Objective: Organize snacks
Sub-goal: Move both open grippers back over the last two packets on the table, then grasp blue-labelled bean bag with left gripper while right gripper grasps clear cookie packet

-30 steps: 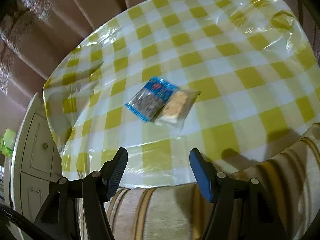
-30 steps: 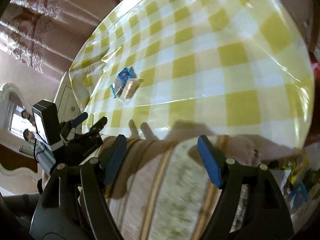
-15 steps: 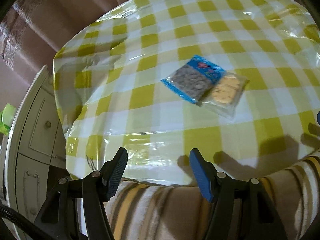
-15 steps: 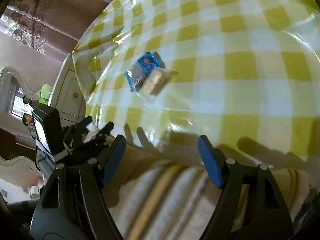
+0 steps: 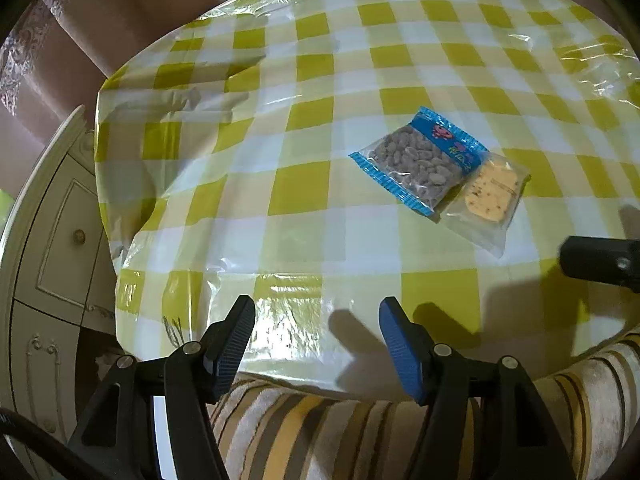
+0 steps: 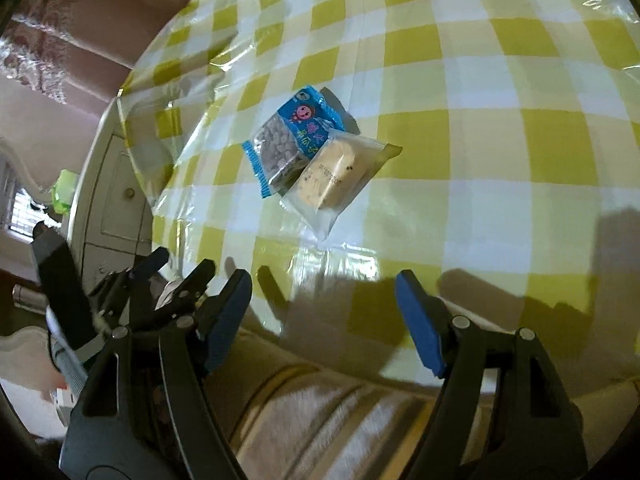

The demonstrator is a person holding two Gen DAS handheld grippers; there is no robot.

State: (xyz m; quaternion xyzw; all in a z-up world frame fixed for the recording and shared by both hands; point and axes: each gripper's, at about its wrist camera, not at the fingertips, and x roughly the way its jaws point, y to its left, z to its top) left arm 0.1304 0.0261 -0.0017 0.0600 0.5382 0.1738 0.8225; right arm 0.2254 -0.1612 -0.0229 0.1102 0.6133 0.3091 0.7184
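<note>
Two snack packets lie side by side on the yellow-checked tablecloth (image 5: 304, 184). A blue packet of seeds (image 5: 420, 160) partly overlaps a clear packet with a yellow cracker (image 5: 490, 196). Both also show in the right wrist view, the blue packet (image 6: 292, 136) and the cracker packet (image 6: 336, 176). My left gripper (image 5: 318, 332) is open and empty over the table's near edge, left of the packets. My right gripper (image 6: 324, 308) is open and empty, near the same edge, just short of the packets. The left gripper shows at the lower left of the right wrist view (image 6: 176, 270).
A striped cushion (image 5: 360, 432) lies against the table's near edge below both grippers. A cream cabinet (image 5: 48, 248) stands left of the table. Brown curtains (image 5: 120, 8) hang behind. The tablecloth has a glossy plastic cover with wrinkles at the left.
Both grippers have moved forward over the table edge toward the packets, which now look larger and nearer. Both stay open. The packets have not moved.
</note>
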